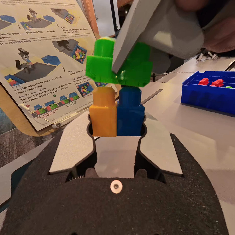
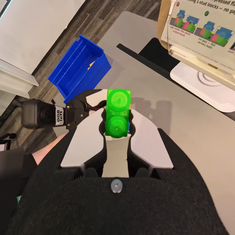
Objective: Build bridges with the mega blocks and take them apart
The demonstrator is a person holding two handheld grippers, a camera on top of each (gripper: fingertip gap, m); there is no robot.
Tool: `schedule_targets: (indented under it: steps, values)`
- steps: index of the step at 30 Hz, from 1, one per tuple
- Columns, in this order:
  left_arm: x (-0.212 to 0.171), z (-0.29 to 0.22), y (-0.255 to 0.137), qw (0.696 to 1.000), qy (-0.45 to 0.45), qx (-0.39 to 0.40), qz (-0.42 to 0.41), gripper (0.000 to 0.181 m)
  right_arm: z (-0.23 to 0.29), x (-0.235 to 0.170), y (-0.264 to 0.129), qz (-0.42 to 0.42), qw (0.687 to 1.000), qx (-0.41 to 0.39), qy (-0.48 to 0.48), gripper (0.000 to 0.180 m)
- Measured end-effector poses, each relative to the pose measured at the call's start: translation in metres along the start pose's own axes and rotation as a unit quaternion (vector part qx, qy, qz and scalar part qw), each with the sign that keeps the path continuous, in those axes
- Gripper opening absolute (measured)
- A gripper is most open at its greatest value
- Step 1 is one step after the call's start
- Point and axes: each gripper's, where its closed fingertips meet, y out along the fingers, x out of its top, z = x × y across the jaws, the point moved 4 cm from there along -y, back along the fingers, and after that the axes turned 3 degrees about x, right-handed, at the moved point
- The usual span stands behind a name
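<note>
A yellow one-stud plastic block (image 1: 103, 114) and a blue one-stud plastic block (image 1: 129, 113), side by side, are clamped by the left claw (image 1: 116, 125). The green two-stud plastic block (image 2: 117, 113) is gripped by the right claw (image 2: 117, 122); its tilt above the studs is shown only in the left wrist view, at 12 o'clock.

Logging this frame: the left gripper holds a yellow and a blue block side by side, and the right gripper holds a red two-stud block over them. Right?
Not quite: the two-stud block is green, not red, as both wrist views show. The rest stands: the left gripper clamps the yellow block and blue block side by side, and the right gripper holds the green one above them.

Lab/office workstn: instruction poster (image 1: 42, 61), blue parts bin (image 2: 78, 67), grey table (image 2: 165, 127).
</note>
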Motion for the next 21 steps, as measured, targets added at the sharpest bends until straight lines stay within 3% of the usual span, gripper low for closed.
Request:
schedule_targets:
  steps: [21]
  values:
    - [0.023,-0.018,-0.011,0.999,-0.006,-0.038,-0.030,0.074,0.021,-0.011,-0.008,0.074,0.992,-0.079,-0.070,0.034]
